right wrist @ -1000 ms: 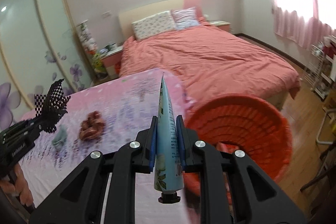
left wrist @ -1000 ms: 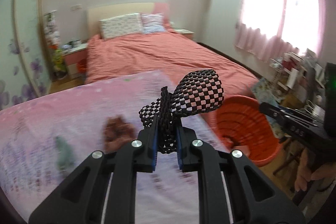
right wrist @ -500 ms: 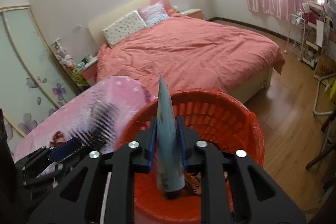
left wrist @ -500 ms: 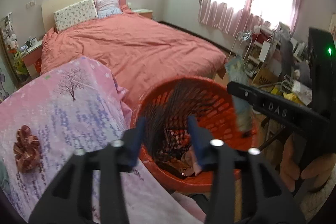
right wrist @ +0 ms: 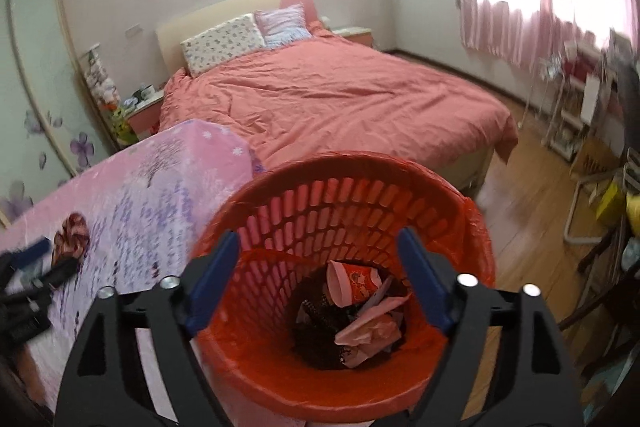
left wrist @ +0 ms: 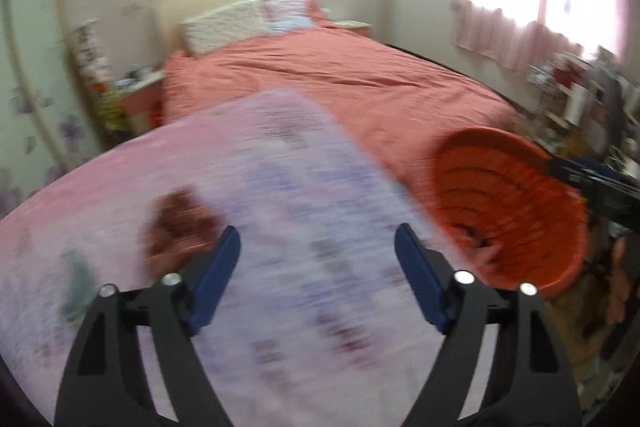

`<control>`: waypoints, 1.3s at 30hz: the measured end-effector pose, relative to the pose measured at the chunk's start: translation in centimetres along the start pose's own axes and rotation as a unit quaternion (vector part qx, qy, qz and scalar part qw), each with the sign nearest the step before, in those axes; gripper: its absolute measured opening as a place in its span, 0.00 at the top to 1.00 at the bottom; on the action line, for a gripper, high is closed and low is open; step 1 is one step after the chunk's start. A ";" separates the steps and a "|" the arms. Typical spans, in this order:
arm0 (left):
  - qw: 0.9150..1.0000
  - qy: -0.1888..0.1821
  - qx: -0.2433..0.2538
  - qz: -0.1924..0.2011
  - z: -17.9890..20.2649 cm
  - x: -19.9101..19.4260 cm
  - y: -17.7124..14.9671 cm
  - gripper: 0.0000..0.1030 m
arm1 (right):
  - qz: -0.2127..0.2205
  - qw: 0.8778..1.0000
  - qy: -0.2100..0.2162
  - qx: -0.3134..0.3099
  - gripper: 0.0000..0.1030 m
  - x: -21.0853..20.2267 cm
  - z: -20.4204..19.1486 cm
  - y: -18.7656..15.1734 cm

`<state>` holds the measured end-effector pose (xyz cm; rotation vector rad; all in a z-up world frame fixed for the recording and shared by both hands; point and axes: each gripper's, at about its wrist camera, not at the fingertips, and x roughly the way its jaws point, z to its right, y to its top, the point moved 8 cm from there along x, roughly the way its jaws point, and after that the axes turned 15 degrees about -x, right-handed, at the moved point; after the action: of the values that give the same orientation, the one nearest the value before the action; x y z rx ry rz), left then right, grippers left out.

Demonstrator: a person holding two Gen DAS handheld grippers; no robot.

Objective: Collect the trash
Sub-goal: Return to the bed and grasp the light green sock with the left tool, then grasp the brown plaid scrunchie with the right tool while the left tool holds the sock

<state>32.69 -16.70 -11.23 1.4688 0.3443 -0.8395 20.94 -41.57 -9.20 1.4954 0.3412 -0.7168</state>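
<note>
An orange plastic trash basket stands beside a table under a pink and lilac cloth. Wrappers and a black checkered net lie at the basket's bottom. My right gripper hangs over the basket, jaws opening wide with nothing between them. My left gripper is over the tablecloth, jaws also opening and empty. In the blurred left wrist view a reddish-brown scrunched item lies just left of the left finger, a grey-green scrap further left, and the basket at right.
A bed with a salmon cover fills the room behind the table. A nightstand stands at its left, cluttered shelves and a chair at right on the wooden floor. A hand holds the right gripper by the basket.
The left gripper let the checkered net fall into the basket, opened, and swung back left over the table. The right gripper moved over the basket, opened and dropped the tube.
</note>
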 end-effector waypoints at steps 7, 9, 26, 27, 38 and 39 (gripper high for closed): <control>0.982 0.163 -0.092 0.015 -18.1 -0.9 -0.2 0.16 | 0.017 0.998 0.018 -0.050 0.09 -0.9 -6.6 0.4; 0.975 0.182 -0.128 0.005 -21.8 -0.6 -0.4 0.19 | 0.011 0.998 0.037 -0.056 0.09 -0.7 -8.4 0.3; 0.969 0.201 -0.136 -0.048 -27.7 2.5 -1.0 0.88 | -0.033 0.984 0.145 -0.097 0.16 1.1 -21.8 0.5; 0.969 0.199 -0.137 -0.048 -28.1 2.3 -1.3 0.87 | -0.034 0.983 0.149 -0.099 0.18 1.3 -22.4 0.6; 0.969 0.163 -0.178 -0.049 -29.6 1.4 -2.1 0.82 | -0.058 0.981 0.155 -0.099 0.18 6.0 -30.0 3.3; 0.969 0.162 -0.179 -0.049 -29.7 1.4 -2.2 0.82 | -0.060 0.981 0.152 -0.102 0.18 6.1 -30.2 3.3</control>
<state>40.51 11.42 -17.28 1.2512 0.7786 -0.5734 34.26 -13.77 -12.80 1.3965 0.7219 -0.5294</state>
